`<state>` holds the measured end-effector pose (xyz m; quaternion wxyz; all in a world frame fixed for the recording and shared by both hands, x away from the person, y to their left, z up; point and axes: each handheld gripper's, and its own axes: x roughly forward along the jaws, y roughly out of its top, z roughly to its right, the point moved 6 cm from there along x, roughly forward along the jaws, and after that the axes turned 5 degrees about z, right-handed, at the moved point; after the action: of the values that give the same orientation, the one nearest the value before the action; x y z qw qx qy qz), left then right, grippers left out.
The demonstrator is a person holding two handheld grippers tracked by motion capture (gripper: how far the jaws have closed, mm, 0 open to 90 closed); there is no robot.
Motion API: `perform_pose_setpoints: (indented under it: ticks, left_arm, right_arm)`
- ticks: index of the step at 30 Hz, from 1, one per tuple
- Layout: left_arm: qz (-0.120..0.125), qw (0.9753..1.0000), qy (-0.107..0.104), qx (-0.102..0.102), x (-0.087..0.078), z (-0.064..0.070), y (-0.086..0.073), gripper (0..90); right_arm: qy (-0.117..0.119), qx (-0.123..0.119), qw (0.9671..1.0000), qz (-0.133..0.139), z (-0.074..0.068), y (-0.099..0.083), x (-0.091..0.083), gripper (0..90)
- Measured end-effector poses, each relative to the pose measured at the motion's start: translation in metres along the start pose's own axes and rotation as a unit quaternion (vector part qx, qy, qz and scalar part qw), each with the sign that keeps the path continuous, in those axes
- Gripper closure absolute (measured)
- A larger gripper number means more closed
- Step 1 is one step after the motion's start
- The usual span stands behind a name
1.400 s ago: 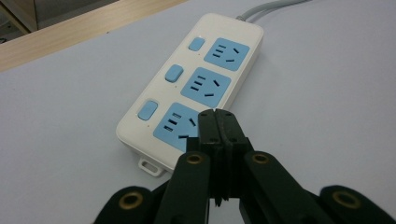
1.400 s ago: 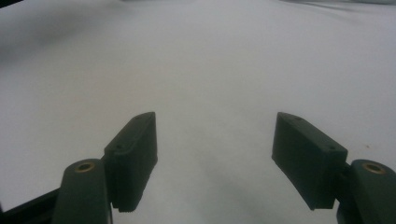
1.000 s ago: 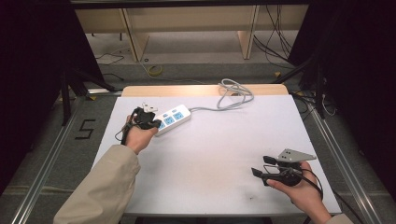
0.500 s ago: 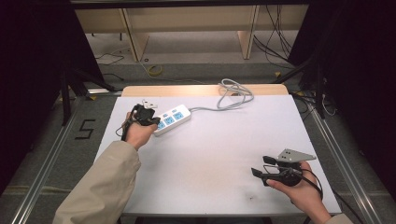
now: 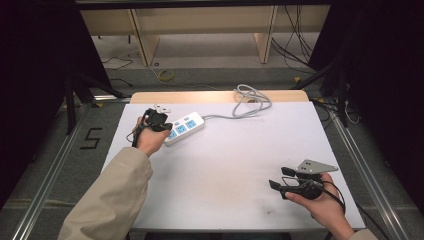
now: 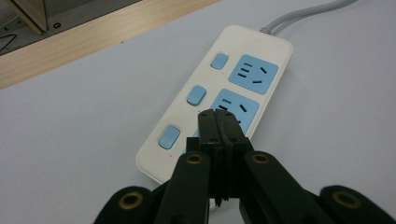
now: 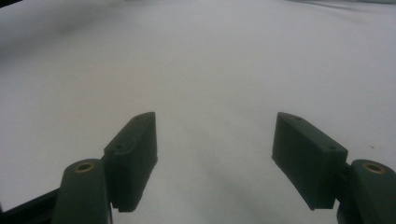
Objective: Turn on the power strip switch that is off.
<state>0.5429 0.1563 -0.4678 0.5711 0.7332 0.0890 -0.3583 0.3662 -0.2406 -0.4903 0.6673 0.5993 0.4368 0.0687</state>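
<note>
A: Nearest the person, the right hand-held gripper point(image 5: 278, 178) is held low over the bare white tabletop point(image 5: 240, 165), its jaws spread wide and nothing between them. No trouble is expected there.

B: And farther off?

A: The left hand-held gripper point(image 6: 217, 122) is seen with its jaws pressed together and nothing between them, the tips poised over the near end of the white power strip point(image 6: 219, 93), just beside the lowest blue switch point(image 6: 168, 136) and above the nearest socket. Whether contact is made cannot be told.

B: What could be spoiled?

A: If a switch press is intended, the narrow tips could be landed on the socket face instead, or slid off the rounded button. The strip lies loose on the far left of the tabletop, so a slanted push could skate it toward the wooden edge point(image 5: 215, 96) instead of clicking anything.

B: And beyond that?

A: The grey cable point(image 5: 250, 102) is coiled at the far edge; the strip could be tugged or twisted by it if shifted.
</note>
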Motion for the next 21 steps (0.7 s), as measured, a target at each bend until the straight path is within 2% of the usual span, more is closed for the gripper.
perform_pose_setpoints:
  ticks: [16,21]
  left_arm:
    - [-0.007,0.9999,-0.003,0.010,0.008,0.001,0.009,90.0]
    - [-0.006,1.0000,0.000,0.008,0.011,0.000,0.012,90.0]
  right_arm:
    - [0.000,0.002,1.0000,0.000,0.000,0.000,0.000,31.1]
    - [0.001,0.002,1.0000,0.000,0.000,0.000,-0.001,31.0]
